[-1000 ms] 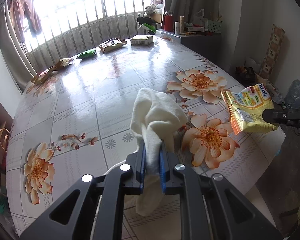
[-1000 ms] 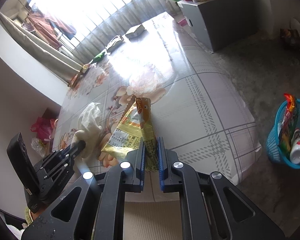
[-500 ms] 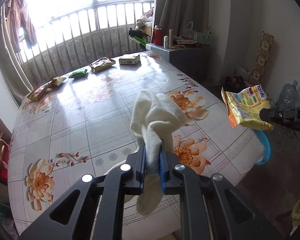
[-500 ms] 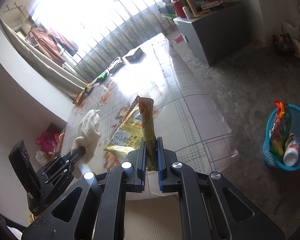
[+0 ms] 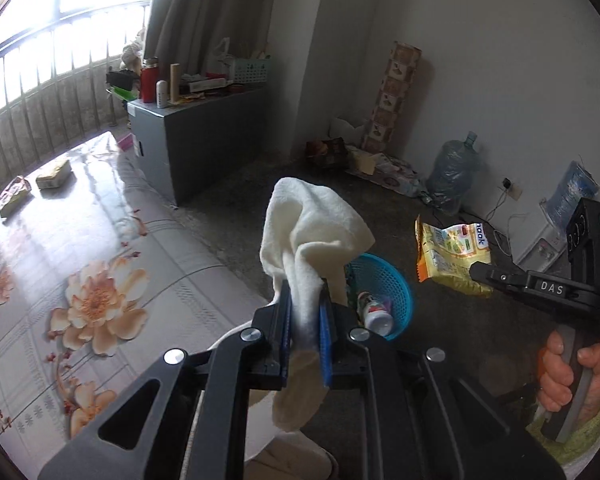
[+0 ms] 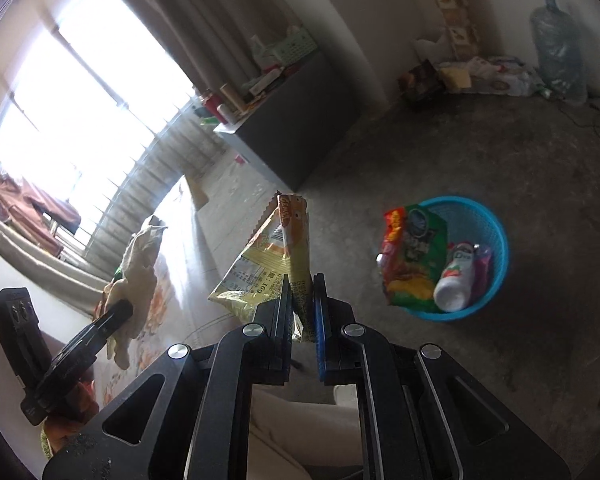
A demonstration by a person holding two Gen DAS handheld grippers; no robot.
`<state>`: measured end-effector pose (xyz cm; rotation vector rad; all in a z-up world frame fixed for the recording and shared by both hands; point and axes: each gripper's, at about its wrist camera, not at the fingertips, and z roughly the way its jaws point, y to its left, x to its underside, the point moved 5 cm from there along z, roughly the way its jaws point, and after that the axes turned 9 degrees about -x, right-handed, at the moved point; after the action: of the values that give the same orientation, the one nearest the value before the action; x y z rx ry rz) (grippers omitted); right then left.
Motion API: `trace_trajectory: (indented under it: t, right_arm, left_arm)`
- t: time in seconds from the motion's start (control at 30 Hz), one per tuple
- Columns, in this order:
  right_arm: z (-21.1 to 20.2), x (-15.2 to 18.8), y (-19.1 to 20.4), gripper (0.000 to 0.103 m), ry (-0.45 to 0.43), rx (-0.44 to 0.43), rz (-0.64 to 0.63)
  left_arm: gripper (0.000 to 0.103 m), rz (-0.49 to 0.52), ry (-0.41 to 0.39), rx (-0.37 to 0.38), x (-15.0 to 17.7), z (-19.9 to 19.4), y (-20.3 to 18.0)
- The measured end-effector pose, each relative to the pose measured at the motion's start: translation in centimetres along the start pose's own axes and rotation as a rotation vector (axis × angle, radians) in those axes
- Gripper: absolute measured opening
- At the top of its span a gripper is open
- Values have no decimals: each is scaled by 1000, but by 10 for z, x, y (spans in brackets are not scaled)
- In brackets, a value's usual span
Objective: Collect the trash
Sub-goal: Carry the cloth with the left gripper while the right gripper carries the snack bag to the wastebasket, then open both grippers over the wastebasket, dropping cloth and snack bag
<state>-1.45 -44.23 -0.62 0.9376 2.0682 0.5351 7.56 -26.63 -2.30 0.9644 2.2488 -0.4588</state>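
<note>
A left hand-held gripper (image 5: 303, 336) is clamped on a cream cloth (image 5: 312, 236), its blue-edged pads pinching the soft, terry-like fabric at mid-length. The cloth's long axis runs along the fingers: a rumpled bunch stands out beyond the tips and a limp tail hangs beneath them. It is held in the air just off the edge of the worktop (image 5: 100, 264), whose glossy cover carries a grey grid and peach flowers.

The right hand-held gripper (image 6: 302, 316) is closed on a yellow snack packet (image 6: 276, 256), a crinkly foil pouch gripped by one sealed end, its long axis pointing up and away from the jaws, its serrated far seam uppermost. Printing on its back reads "16g"; from the left wrist camera the letters "naak" show on a white patch near its top corner. "DAS" is stamped in white on that gripper's black arm, and a person's hand (image 5: 568, 376) wraps the handle.

On the rough concrete floor stands a round blue plastic-mesh basket (image 6: 496, 240), near both held items. Inside it lie a red-and-green snack bag (image 6: 412, 256) and a white bottle (image 6: 456, 284) whose label cannot be read.
</note>
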Motion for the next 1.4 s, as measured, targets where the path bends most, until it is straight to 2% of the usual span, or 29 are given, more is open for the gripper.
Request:
trace_trajectory:
  t: [0.17,0.4,0.47,0.53,0.57,0.6,0.67,0.8,0.9,1.03,1.23,1.3,1.4]
  right_arm:
    - [14,1,-77,8,3,90,151]
    - [69,2,-174,9,40,128,411]
    - [85,0,-197,17,37,135,466]
    - [101,-2,-217,39,31,154,514]
    - [108,-2,-226,46,34,165,526]
    - [115,0,-234,54,41,175,541]
    - [126,4,-248,55,60,215,566]
    - [121,16,-254,58,47,230,584]
    - [103,19,-248,59,9,241,559]
    - [72,20,-229,62,-34,266,503]
    - [25,20,-163,77,-76,285,273]
    - [9,21,-129,85,-98,268,176]
    - [-4,24,-84,91,-104,235,32]
  left_arm:
    - [11,5,156,128,-4,76,-66]
    - [13,59,315,137,-9,189,-135]
    - [15,68,328,132,-10,218,-149]
    - [33,48,345,126,-6,242,-155]
    - [48,34,360,113,-5,251,-157]
    - [50,19,364,104,-4,257,-158]
    - [52,2,371,106,-2,261,-159]
    - [61,10,318,111,-6,247,-150]
    - [64,0,268,93,-15,229,-143]
    - [69,-30,215,105,-28,191,-133]
    - [86,-12,91,127,-39,106,-118]
    - [92,1,53,111,-36,75,-109]
    - [97,6,-5,68,-26,32,-86]
